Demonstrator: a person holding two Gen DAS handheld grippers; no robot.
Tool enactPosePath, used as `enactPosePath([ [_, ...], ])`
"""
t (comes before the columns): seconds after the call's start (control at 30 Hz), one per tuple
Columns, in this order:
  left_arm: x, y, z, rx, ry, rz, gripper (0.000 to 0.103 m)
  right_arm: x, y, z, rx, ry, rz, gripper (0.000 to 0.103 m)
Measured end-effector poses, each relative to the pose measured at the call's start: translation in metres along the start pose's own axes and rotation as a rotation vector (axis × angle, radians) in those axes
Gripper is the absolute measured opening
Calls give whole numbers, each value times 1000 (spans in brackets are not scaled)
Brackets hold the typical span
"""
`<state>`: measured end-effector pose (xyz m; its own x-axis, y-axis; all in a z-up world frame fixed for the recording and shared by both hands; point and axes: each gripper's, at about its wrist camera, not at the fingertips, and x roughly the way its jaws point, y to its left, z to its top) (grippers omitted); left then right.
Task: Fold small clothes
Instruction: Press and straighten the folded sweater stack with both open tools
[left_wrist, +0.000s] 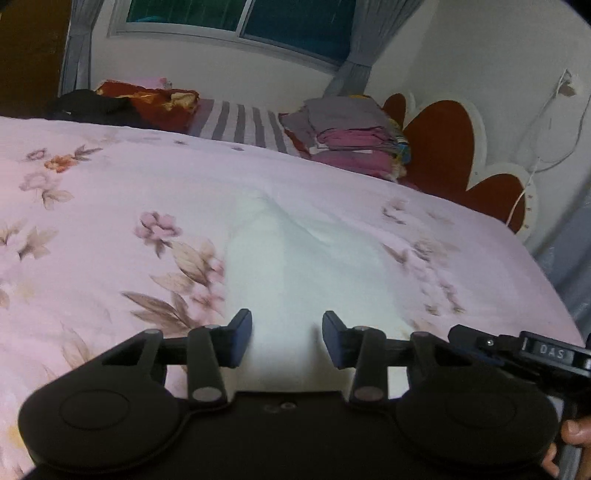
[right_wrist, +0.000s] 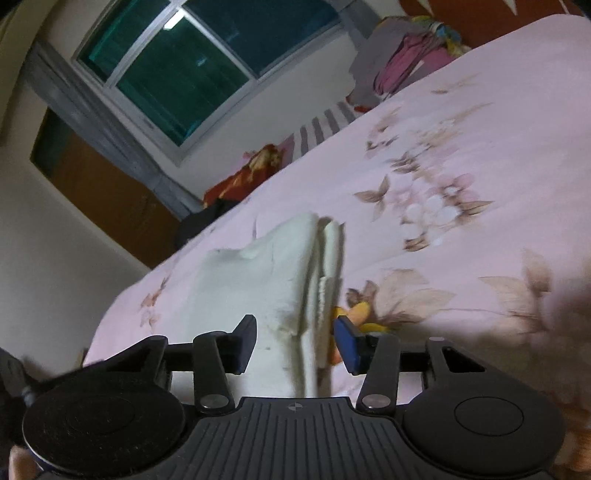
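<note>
A small white garment (left_wrist: 295, 266) lies on the pink floral bedspread (left_wrist: 110, 206), partly folded into layers. In the right wrist view the white garment (right_wrist: 266, 280) shows stacked folded edges on its right side. My left gripper (left_wrist: 287, 338) is open, its fingers either side of the garment's near end, low over it. My right gripper (right_wrist: 295, 341) is open over the garment's near edge, with the folded layers between its fingers. The right gripper's body (left_wrist: 524, 350) shows at the right edge of the left wrist view.
A stack of folded clothes (left_wrist: 354, 144) sits at the head of the bed by the red headboard (left_wrist: 439, 147). Red and black fabric (left_wrist: 140, 99) lies at the far left by the wall. A window (left_wrist: 236, 18) is behind. The bed edge (left_wrist: 554, 295) drops off on the right.
</note>
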<state>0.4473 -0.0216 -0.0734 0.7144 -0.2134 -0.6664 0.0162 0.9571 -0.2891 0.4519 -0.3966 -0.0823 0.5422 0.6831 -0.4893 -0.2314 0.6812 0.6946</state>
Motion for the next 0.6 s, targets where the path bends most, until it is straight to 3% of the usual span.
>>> enactPosePath([
  [0.1, 14, 6, 7, 18, 16, -12, 33, 20, 7, 0, -13, 21, -1, 41],
  [0.23, 10, 2, 18, 98, -42, -59, 29, 43, 14, -1, -40, 46, -25, 31],
  [0.37, 40, -4, 24, 179, 40, -117, 29, 60, 17, -4, -40, 72, -53, 30],
  [0.43, 52, -1, 24, 197, 77, -139, 28, 64, 20, -6, -53, 75, -82, 17],
  [0.5, 53, 0, 25, 200, 82, -175, 28, 63, 24, -8, -64, 70, -108, 10],
  [0.6, 52, -1, 23, 219, 102, -231, 28, 44, 34, -12, -83, 22, -127, 9],
])
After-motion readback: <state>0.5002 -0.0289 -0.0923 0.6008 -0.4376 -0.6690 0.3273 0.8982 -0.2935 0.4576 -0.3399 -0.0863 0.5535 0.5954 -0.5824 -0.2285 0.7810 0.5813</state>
